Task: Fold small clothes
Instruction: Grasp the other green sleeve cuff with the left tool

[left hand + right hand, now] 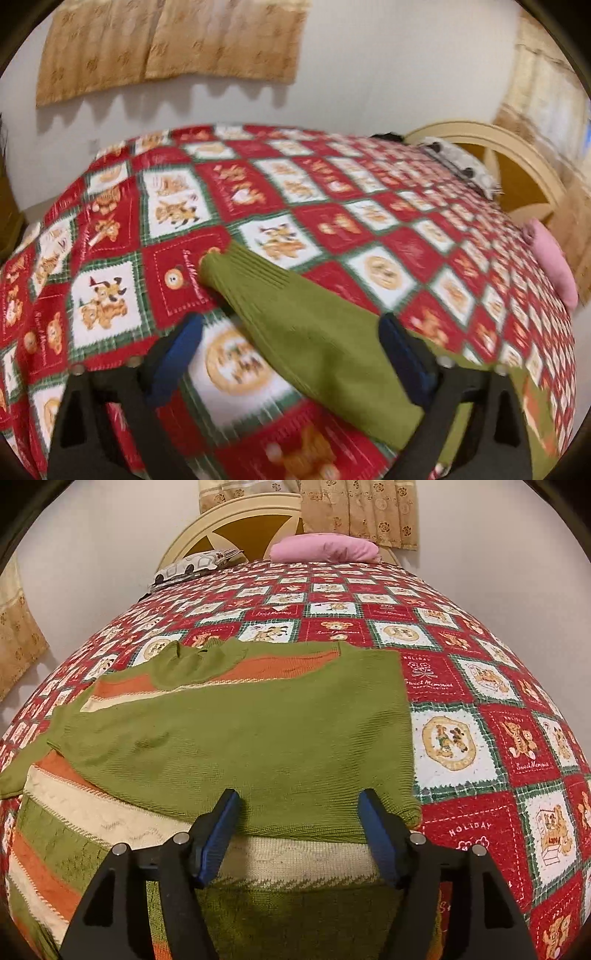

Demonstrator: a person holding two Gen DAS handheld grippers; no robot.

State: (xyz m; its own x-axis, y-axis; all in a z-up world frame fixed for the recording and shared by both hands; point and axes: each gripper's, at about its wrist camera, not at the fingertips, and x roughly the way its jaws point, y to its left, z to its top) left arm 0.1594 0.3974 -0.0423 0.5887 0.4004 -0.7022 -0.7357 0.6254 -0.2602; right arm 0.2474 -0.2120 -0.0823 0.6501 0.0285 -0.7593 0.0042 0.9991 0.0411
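A small knitted sweater (pixel 240 731), green with orange and cream stripes, lies flat on the red and white patchwork quilt (pixel 480 738). A plain green part is folded over its striped body. My right gripper (pixel 298 794) is open, with its blue pads (pixel 221 830) on either side of the folded green edge and not pressing it. In the blurred left wrist view, a green sleeve (pixel 295 314) with a ribbed cuff (pixel 221 258) stretches across the quilt (pixel 166 206). My left gripper (pixel 291 321) is open and wide, and the sleeve runs between its fingers.
A pink pillow (pixel 325 546) and a patterned pillow (pixel 192 566) lie by the cream headboard (pixel 236 520) at the far end of the bed. Beige curtains (pixel 362 509) hang behind it. The white wall (pixel 332 74) runs close along the bed's side.
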